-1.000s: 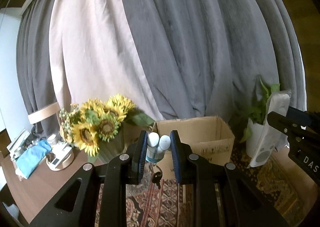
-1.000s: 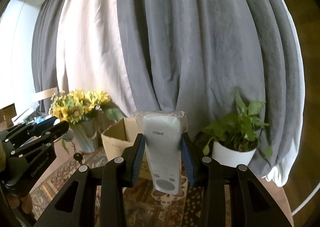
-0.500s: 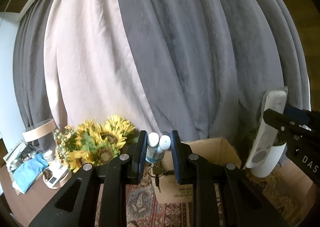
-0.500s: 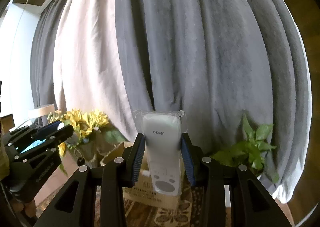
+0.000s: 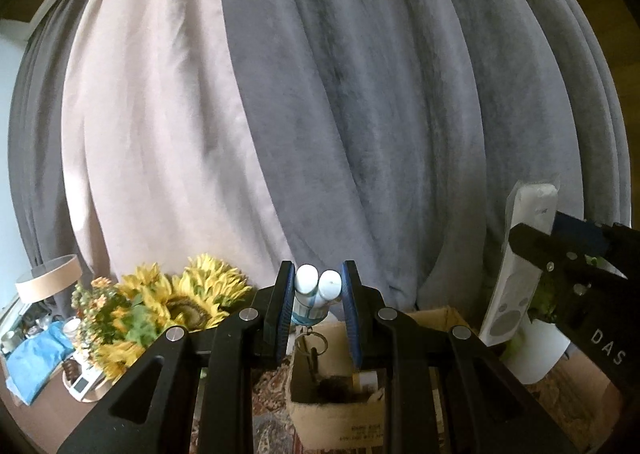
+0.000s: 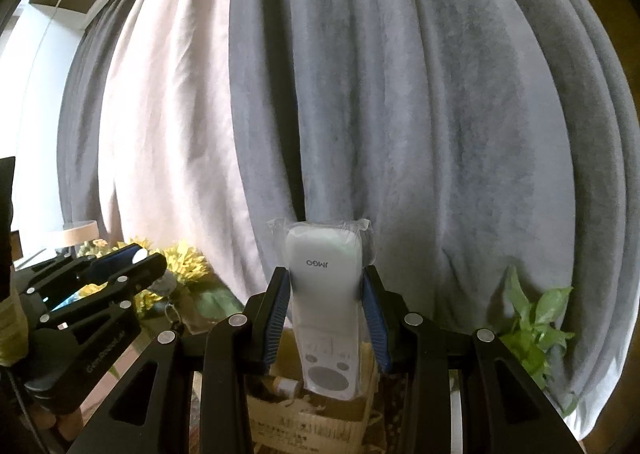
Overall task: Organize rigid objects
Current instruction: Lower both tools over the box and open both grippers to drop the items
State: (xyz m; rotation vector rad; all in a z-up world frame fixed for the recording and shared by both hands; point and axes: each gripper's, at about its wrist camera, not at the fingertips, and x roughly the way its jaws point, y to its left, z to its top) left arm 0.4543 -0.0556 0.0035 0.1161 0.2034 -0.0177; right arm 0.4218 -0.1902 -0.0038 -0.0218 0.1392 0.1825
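Both tools have come forward and a little up over the last second. In the earlier left wrist view the box sits well ahead, past the fingertips. Now the box (image 5: 340,406) lies low in the frame, right under the left tool (image 5: 316,294), and its open top shows between the fingers. The right wrist view shows the same shift: the box (image 6: 312,414) has slid from left of centre to directly below the right tool (image 6: 326,318). I judge that both loads are nearly over the drop spot, so the carry is about done and the release is what remains.

The left tool is clamped on a small keychain (image 5: 314,292) made of two white-capped tubes. The caps stand up between the blue pads, and a ring with keys dangles from them, just above the box opening. The grip has not changed.

The right tool is closed on a white remote (image 6: 324,310) in a clear sleeve. The pads press its two long sides, with its top rising above the fingertips and its button end hanging down toward the box. From the left camera the remote (image 5: 520,266) stands tilted at the right edge, beside and above the box's right rim.

Sunflowers (image 5: 180,302) stand left of the box and a potted plant (image 6: 532,318) right of it, both on the tabletop.
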